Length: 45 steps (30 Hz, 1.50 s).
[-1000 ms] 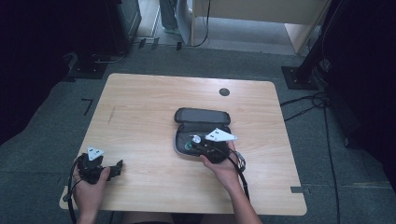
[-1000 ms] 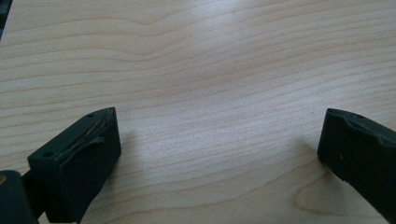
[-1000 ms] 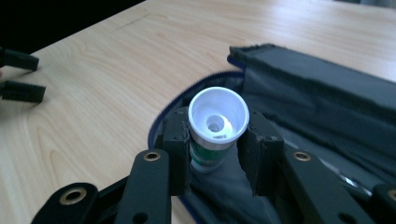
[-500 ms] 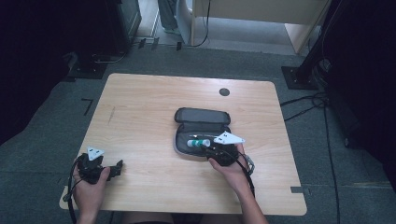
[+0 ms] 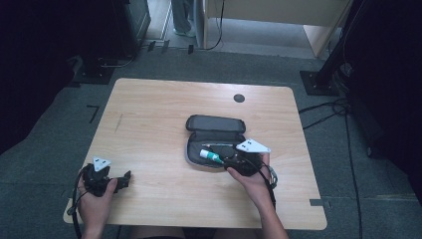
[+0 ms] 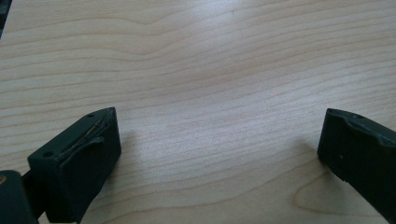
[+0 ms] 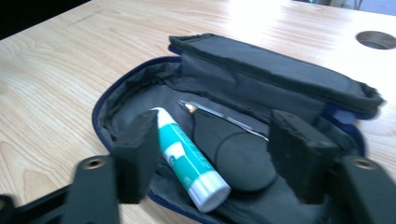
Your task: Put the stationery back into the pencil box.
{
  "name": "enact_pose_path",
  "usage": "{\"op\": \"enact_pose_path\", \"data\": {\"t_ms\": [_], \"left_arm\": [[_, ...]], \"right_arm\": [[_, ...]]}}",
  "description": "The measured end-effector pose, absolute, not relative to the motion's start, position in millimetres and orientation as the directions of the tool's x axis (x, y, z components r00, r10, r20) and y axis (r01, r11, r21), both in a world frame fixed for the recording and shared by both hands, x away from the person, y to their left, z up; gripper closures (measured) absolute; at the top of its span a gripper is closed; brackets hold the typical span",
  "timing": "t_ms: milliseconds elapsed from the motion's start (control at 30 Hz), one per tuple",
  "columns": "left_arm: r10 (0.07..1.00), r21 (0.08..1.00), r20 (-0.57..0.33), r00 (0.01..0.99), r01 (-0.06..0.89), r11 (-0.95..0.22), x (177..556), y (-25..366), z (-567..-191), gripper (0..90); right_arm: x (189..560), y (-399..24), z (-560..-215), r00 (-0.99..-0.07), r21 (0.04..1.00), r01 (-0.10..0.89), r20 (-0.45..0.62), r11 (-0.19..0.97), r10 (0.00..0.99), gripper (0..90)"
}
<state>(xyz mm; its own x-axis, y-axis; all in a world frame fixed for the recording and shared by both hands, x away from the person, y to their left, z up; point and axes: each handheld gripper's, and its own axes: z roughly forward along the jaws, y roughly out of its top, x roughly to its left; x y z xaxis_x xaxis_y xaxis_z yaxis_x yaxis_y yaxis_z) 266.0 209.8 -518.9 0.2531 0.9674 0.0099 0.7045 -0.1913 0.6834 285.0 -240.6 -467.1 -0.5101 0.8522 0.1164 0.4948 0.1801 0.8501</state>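
Two grippers: you hold one in each hand at the table (image 5: 149, 114).
Right gripper (image 7: 215, 154): its jaws have just been opening and now stand apart, with nothing clamped between them.
Between its jaws: the tube (image 7: 187, 156) lies loose in the gap, close to the left jaw; neither pad presses on it.
Tube: white and teal, lying flat in the open case (image 5: 199, 149), its white cap end toward you.
Case: dark, unzipped, its lid (image 7: 266, 70) folded back on the far side; it sits right of the table's middle.
Also in the case: a thin metal tool (image 7: 224, 116) and a dark round disc (image 7: 245, 161), both beside the tube.
Your right hand: in the high view its gripper (image 5: 234, 159) sits at the near edge of the case.
Left gripper (image 6: 217, 154): jaws wide apart, empty, over bare wood.
Your left hand: its gripper (image 5: 122, 178) rests near the table's near left corner, well apart from the case.
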Motion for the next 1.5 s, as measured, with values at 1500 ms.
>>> {"op": "enact_pose_path", "data": {"t_ms": [1500], "left_arm": [[0.968,0.684,0.009,0.252,0.705,-0.191,266,210,-519,0.0]], "right_arm": [[203,-404,-525,-0.153,0.707,0.704,0.056,0.070,0.987,0.0]]}}
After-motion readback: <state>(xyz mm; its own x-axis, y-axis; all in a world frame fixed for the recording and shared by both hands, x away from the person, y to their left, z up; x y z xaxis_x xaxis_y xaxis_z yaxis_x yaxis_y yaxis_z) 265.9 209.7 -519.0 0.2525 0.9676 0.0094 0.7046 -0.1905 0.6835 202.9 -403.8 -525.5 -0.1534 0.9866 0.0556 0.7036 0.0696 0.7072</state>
